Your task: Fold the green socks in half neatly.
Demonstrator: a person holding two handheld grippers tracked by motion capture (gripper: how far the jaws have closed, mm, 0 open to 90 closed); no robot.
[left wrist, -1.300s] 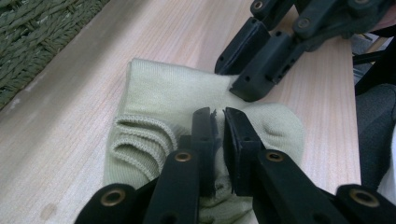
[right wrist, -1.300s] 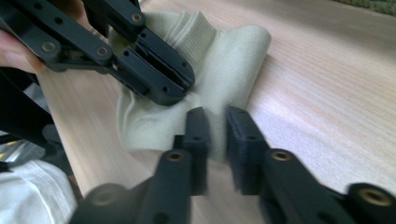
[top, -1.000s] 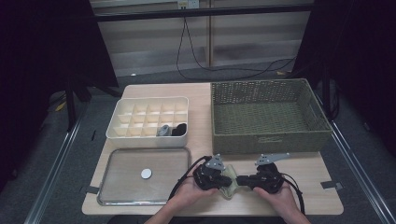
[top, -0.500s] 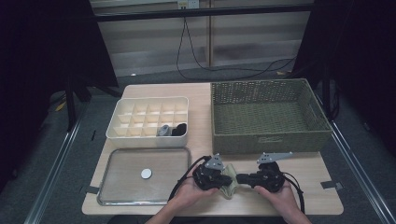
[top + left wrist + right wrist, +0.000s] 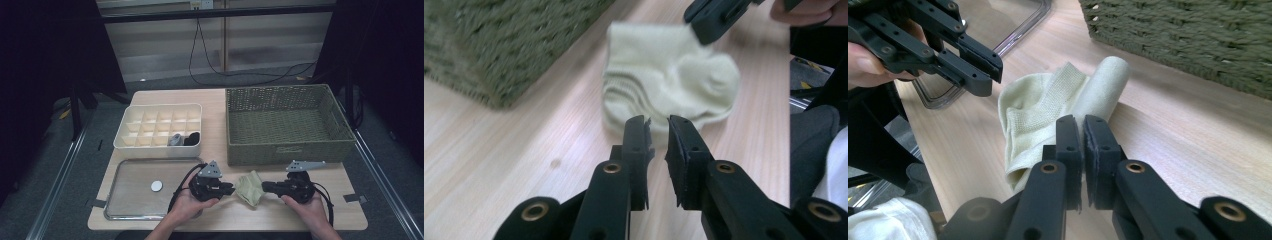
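Your left gripper has just been opening: its jaws stand a narrow gap apart with nothing between them, their tips just short of the sock. Your right gripper is pinched on the sock's edge, jaws almost together with the fabric caught between them.

The sock lies crumpled on the table, between the two grippers and just in front of the basket.

From above, your left gripper sits beside the tray, your right gripper opposite it across the sock. That view also takes in a white disc on the tray and, farther back, the divided box with two dark items in its near row. The right gripper view shows the sock's ribbed cuff and a rolled end; the left gripper view shows its folded heel and the right gripper's tips biting the far edge.
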